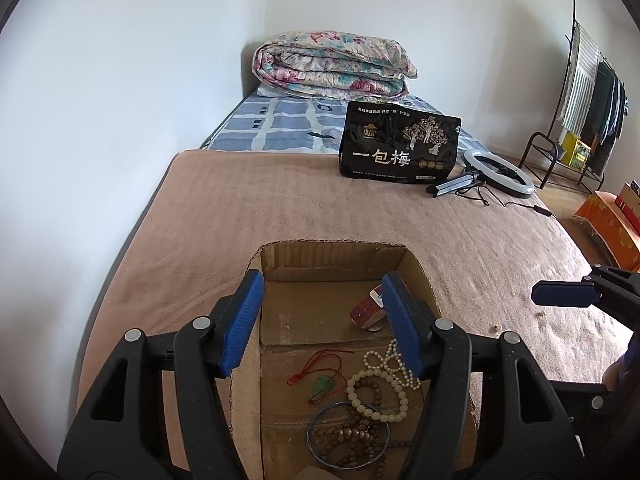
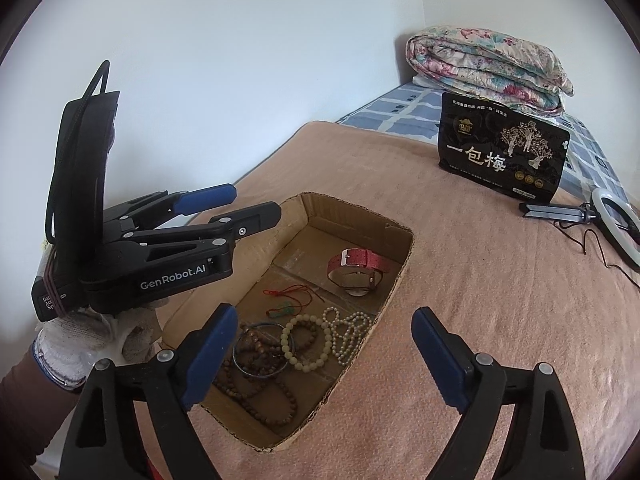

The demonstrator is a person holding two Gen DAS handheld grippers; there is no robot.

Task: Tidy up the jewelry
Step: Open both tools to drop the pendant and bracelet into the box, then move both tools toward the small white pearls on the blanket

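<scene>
A shallow cardboard box (image 2: 396,280) (image 1: 280,256) lies on the tan blanket. In it are a red-strap watch (image 2: 358,266) (image 1: 366,314), a red cord with a green pendant (image 2: 288,300) (image 1: 322,384), a pale bead bracelet (image 2: 306,342) (image 1: 380,396), a white pearl string (image 2: 352,334) (image 1: 390,360), a blue bangle (image 2: 260,350) (image 1: 348,436) and brown wooden beads (image 2: 260,396) (image 1: 356,432). My left gripper (image 1: 322,320) (image 2: 256,204) is open and empty above the box. My right gripper (image 2: 326,354) (image 1: 560,294) is open and empty above the box's near right edge.
A black snack bag (image 2: 504,156) (image 1: 400,144) stands on the bed behind the box. A ring light with tripod and cable (image 2: 616,220) (image 1: 500,176) lies to its right. A folded floral quilt (image 1: 334,64) sits at the bed's head. A clothes rack (image 1: 588,92) stands at far right.
</scene>
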